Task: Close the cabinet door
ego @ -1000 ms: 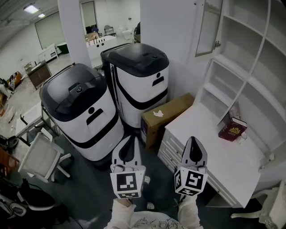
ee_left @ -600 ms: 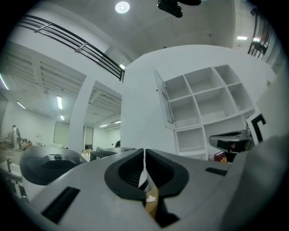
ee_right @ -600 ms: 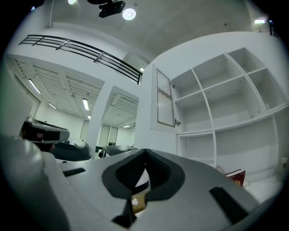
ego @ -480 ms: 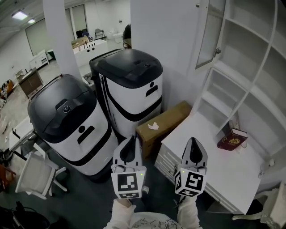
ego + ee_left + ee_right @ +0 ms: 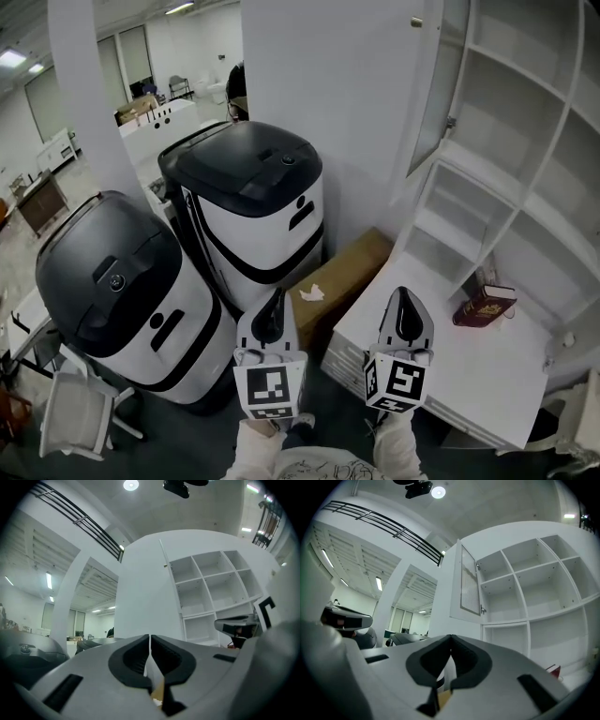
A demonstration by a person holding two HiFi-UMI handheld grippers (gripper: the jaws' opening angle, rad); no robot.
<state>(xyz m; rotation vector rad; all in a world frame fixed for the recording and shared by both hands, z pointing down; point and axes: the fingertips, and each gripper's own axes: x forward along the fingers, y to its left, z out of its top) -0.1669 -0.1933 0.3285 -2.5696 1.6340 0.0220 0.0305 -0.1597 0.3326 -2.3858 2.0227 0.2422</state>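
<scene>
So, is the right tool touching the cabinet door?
Apart. The head view shows the right tool low near the desk, with the open cabinet door well above it.

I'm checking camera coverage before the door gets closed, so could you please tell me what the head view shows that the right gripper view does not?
Only the head view shows the white chair and the dark floor. Only the right gripper view shows the round ceiling lamp and black ceiling rails. Both show the open cabinet door and the white shelves.
</scene>
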